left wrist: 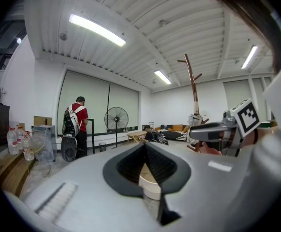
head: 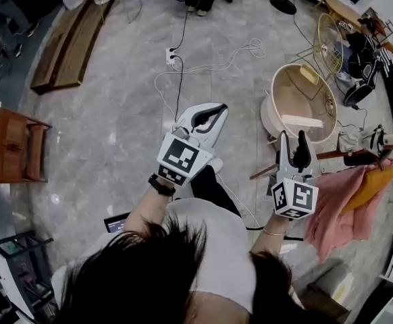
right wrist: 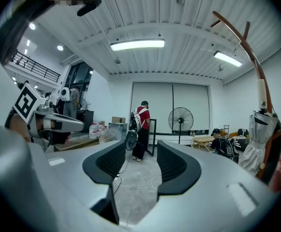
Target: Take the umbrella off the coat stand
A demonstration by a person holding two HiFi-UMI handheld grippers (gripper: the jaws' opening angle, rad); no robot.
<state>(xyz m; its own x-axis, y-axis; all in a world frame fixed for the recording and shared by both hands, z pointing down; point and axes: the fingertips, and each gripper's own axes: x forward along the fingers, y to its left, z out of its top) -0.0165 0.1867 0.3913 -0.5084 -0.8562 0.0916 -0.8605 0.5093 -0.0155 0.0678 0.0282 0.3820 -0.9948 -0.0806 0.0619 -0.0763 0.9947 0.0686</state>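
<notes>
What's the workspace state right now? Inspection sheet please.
Surface: grey stone floor; no table seen.
Job's things: coat stand to the right, pink cloth by it; umbrella not made out.
Clutter: round tub, wooden planks.
Grippers: left claw tips together, empty; right claw open, empty.
Cables: white cables and power strip on the floor.
Surroundings: person in red top, standing fan.

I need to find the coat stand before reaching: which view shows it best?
The right gripper view: the coat stand rises large at the right, branches and hung things visible. The left gripper view shows it small and far, its foot hidden. The head view catches only brown limbs from above.
</notes>
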